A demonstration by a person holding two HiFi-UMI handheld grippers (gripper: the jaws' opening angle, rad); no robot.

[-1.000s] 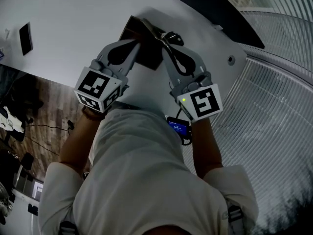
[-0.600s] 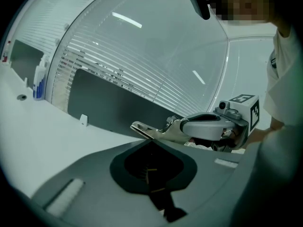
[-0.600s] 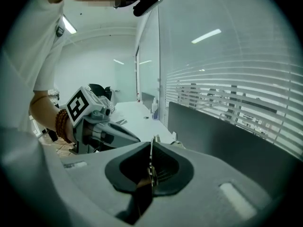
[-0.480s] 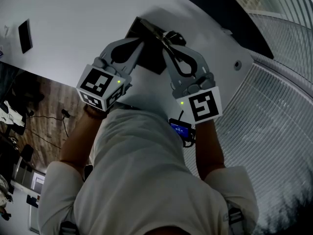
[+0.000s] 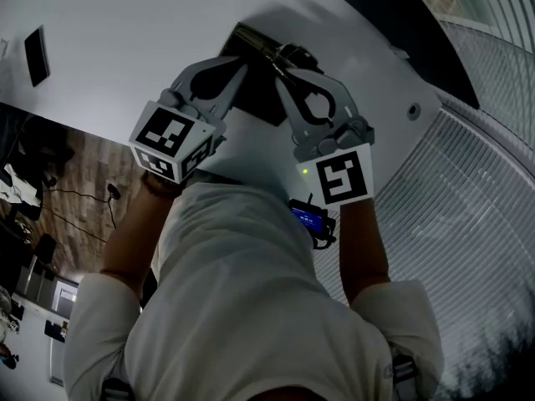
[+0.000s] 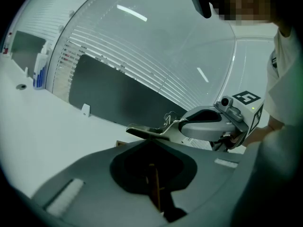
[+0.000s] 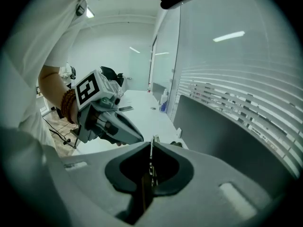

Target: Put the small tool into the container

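In the head view a dark, flat container (image 5: 257,94) lies on the white table (image 5: 125,32). My left gripper (image 5: 241,67) reaches over its left side. In the left gripper view this gripper (image 6: 154,167) is shut on a thin brown edge that looks like the container's wall. My right gripper (image 5: 276,67) is shut on a small metal tool (image 5: 266,50), which hangs over the container's far edge. The tool (image 6: 150,131) juts out sideways from the right gripper (image 6: 182,124). In the right gripper view a thin metal strip of the tool (image 7: 151,150) sits between the closed jaws.
A small black slab (image 5: 35,55) lies far left on the table. A round hole (image 5: 412,111) sits near the table's right edge. A dark panel (image 6: 118,98) and slatted blinds stand behind the table. A device with a blue screen (image 5: 308,217) hangs at the person's waist.
Both grippers have sunk a little toward the container, and the right one has rolled slightly with the tool in it. Both grips are unchanged.
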